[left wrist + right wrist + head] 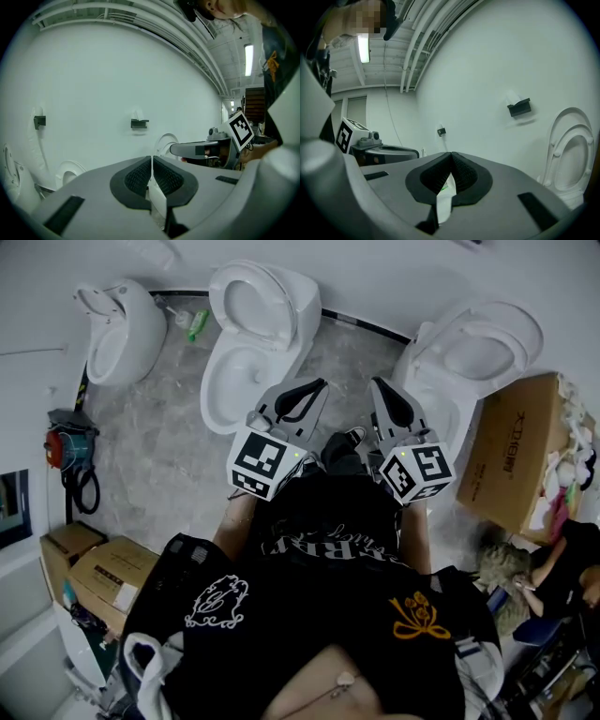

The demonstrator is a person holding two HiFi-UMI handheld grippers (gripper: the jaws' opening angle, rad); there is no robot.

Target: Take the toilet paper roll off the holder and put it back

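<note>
left gripper [152,160]: jaws were shut, pads touching, nothing between them. right gripper [451,155]: same, jaws closed tip to tip, empty. i held both side by side, close in front of my body, over the floor [159,456], both pointing toward the wall [93,84]. each gripper showed in the other's view, just beside it.

holder [139,123]: black, fixed on the wall, well apart from both grippers. roll [137,114]: seemed to be the pale lump sitting on top of the holder, too small to be sure. neither gripper touched it. second holder [39,121] was further left on the same wall. the right gripper view also showed a black holder on the wall with a pale lump on top, and a smaller dark fixture further off.

three toilets stood along the wall, lids up: left toilet [117,329], middle toilet [248,343], right toilet [473,352]. my grippers were nearest the middle and right ones. green bottle [197,324] lay on the floor between the left and middle toilets, by the wall. big box [520,451] stood open just right of the right toilet. two smaller boxes [103,568] sat at the lower left. another person [562,568] was at the right edge, near the big box.
</note>
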